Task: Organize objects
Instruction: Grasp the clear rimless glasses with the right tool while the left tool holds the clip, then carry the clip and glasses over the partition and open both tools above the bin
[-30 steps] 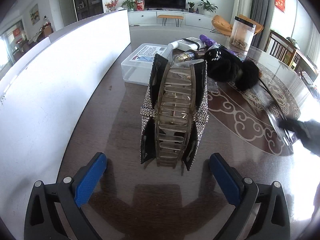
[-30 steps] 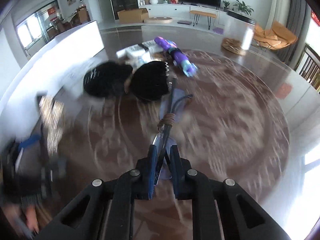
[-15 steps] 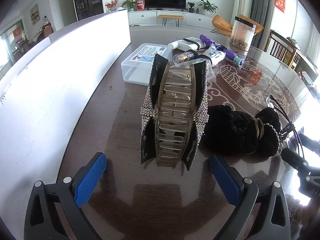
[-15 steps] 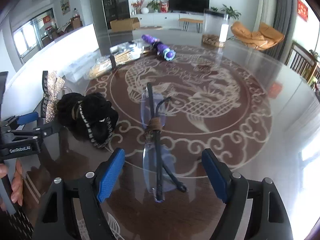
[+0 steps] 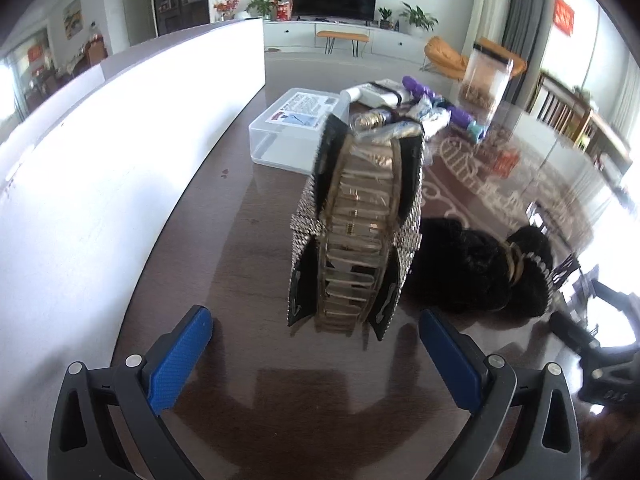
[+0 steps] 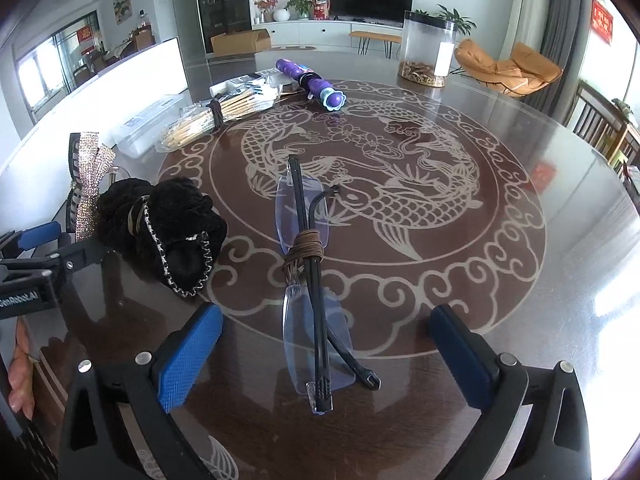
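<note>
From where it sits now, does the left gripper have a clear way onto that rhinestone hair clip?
Probably yes. The left gripper is open, and the hair clip stands straight ahead with bare table between. The black scrunchie lies close on the clip's right side.

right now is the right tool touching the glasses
Apart. The right wrist view shows the right tool opening, with bare table either side of the glasses lying between its pads.

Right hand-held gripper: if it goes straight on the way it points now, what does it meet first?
Probably the folded glasses, lying on the table between the opening jaws of the right hand-held gripper, untouched by the pads. Depth is uncertain.
</note>
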A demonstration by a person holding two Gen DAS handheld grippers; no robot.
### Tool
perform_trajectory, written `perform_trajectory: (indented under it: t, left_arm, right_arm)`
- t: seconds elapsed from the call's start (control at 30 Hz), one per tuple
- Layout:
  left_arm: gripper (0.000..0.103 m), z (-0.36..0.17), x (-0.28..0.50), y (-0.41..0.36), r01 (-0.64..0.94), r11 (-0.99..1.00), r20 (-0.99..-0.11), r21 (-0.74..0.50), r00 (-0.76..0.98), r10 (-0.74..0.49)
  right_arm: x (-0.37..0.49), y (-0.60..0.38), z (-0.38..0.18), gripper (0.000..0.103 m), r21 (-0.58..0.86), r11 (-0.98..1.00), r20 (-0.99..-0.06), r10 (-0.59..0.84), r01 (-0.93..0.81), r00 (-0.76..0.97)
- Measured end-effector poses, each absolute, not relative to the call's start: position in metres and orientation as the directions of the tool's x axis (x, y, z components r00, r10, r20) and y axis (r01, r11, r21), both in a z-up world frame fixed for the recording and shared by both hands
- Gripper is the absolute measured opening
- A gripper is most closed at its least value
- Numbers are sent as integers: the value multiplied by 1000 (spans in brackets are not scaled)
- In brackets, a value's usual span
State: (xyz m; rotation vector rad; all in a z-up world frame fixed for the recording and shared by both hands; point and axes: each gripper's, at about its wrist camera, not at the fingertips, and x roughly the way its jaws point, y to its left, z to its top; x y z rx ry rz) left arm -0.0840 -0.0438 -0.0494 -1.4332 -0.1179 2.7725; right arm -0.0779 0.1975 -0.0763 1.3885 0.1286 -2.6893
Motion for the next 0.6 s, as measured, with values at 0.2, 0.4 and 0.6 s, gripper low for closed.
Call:
perform_trajectory:
  t: [0.2, 0.4, 0.6]
  left_arm:
    - [103, -39, -100, -40, -32, -997, -803, -71, -591, 76]
    - [83, -27, -119, -26, -112, -994, -799, -7, -597, 73]
    - [55, -21, -112, -32, -145, -989, -796, -22, -596, 105]
  right_arm:
    - [-83, 200, -72, 103, 0, -983, -848, -99, 186, -520]
    - [-112, 196, -56, 68, 45, -947, -893, -181, 318, -412]
    - [-120, 188, -53, 12, 38, -934, -906, -182, 354, -382]
